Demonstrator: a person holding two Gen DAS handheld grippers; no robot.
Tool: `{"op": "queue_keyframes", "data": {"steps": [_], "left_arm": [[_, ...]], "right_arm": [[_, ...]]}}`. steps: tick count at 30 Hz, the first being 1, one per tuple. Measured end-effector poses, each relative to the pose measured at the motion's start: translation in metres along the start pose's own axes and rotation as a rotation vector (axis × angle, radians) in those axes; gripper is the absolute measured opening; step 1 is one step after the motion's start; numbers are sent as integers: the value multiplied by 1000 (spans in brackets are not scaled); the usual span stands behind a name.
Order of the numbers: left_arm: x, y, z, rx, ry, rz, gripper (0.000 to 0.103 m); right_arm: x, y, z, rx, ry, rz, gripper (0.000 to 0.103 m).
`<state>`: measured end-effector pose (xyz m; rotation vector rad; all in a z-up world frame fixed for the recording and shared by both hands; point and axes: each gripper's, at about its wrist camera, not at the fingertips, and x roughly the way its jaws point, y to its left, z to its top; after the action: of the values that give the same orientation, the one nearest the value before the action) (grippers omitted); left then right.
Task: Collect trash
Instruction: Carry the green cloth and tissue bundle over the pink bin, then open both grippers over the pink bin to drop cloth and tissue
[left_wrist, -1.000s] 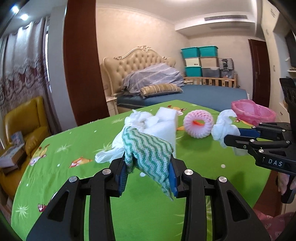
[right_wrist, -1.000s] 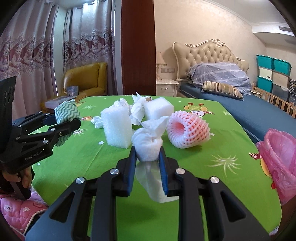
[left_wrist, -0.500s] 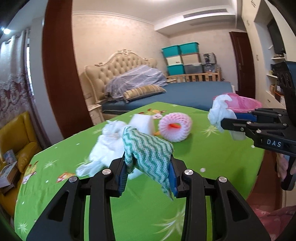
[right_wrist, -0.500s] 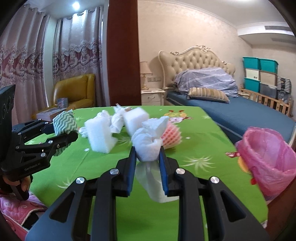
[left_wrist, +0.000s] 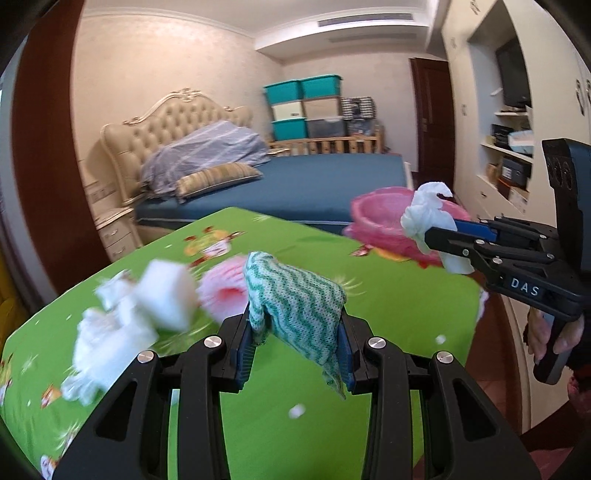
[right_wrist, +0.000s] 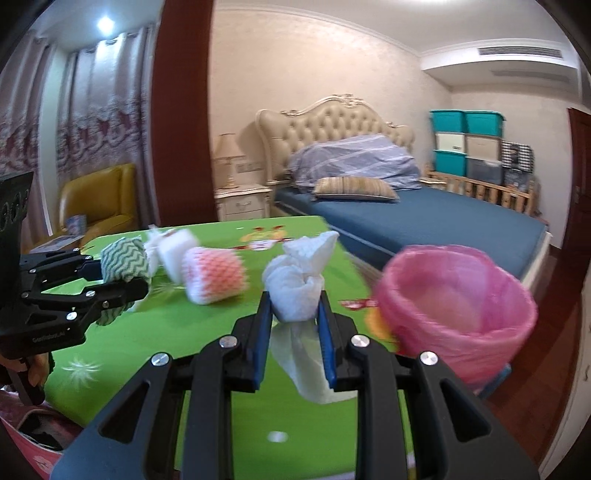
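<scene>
The right gripper (right_wrist: 294, 314) is clenched on a white tissue wad (right_wrist: 300, 275), and the left gripper (left_wrist: 295, 338) grips a green zigzag cloth (left_wrist: 295, 299). Ahead, just off the green table (right_wrist: 122, 354), stands the pink-lined bin (right_wrist: 458, 306). Carry each load fully over its rim before letting go; blur hides its depth, so release low.

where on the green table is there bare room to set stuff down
Bare green tablecloth lies along the near edge, below both grippers. It is crowded at the far left, around the white foam blocks and the pink foam fruit net.
</scene>
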<state>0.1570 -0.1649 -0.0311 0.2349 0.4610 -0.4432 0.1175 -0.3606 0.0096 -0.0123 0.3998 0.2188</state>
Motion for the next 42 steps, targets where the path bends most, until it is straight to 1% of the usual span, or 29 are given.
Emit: {"op": "queue_keyframes", "data": {"steps": [7, 11, 14, 17, 22, 25, 27, 30, 32, 34, 35, 36, 37, 38, 39, 40, 41, 42], "left_arm": [[43, -31, 33, 26, 18, -83, 35], [71, -47, 61, 15, 29, -139, 35], [93, -61, 80, -1, 35, -190, 36], [111, -73, 95, -16, 47, -217, 36], [145, -100, 112, 36, 59, -231, 36], [164, -111, 123, 58, 56, -243, 36], [174, -116, 130, 66, 60, -240, 36], [189, -120, 140, 72, 69, -261, 36], [197, -123, 144, 77, 71, -261, 36], [207, -124, 148, 66, 84, -283, 40], [214, -125, 149, 56, 93, -294, 41], [219, -126, 149, 52, 96, -287, 45], [224, -127, 148, 53, 99, -277, 50], [227, -127, 148, 53, 101, -267, 53], [228, -127, 148, 51, 101, -256, 60], [227, -125, 146, 45, 91, -239, 65], [224, -122, 144, 43, 80, -231, 67], [222, -120, 144, 42, 74, -224, 72]], "right_arm": [[-2, -58, -3, 63, 15, -95, 24], [2, -88, -3, 74, 27, -147, 24], [4, -107, 1, 75, 20, -176, 24], [6, -124, 5, 76, 20, -202, 24], [21, -149, 11, 68, 30, -231, 24], [31, -160, 15, 68, 37, -234, 24], [37, -168, 17, 79, 38, -225, 24], [44, -182, 20, 87, 45, -211, 25], [51, -187, 20, 86, 51, -204, 27], [59, -193, 20, 96, 57, -182, 29], [60, -196, 20, 96, 58, -178, 30], [64, -198, 19, 92, 58, -181, 31], [67, -201, 18, 84, 57, -190, 40], [68, -202, 17, 82, 55, -200, 58], [67, -205, 17, 91, 50, -203, 65], [64, -209, 16, 110, 38, -200, 68], [59, -211, 15, 128, 26, -196, 68], [53, -211, 15, 134, 19, -197, 68]]}}
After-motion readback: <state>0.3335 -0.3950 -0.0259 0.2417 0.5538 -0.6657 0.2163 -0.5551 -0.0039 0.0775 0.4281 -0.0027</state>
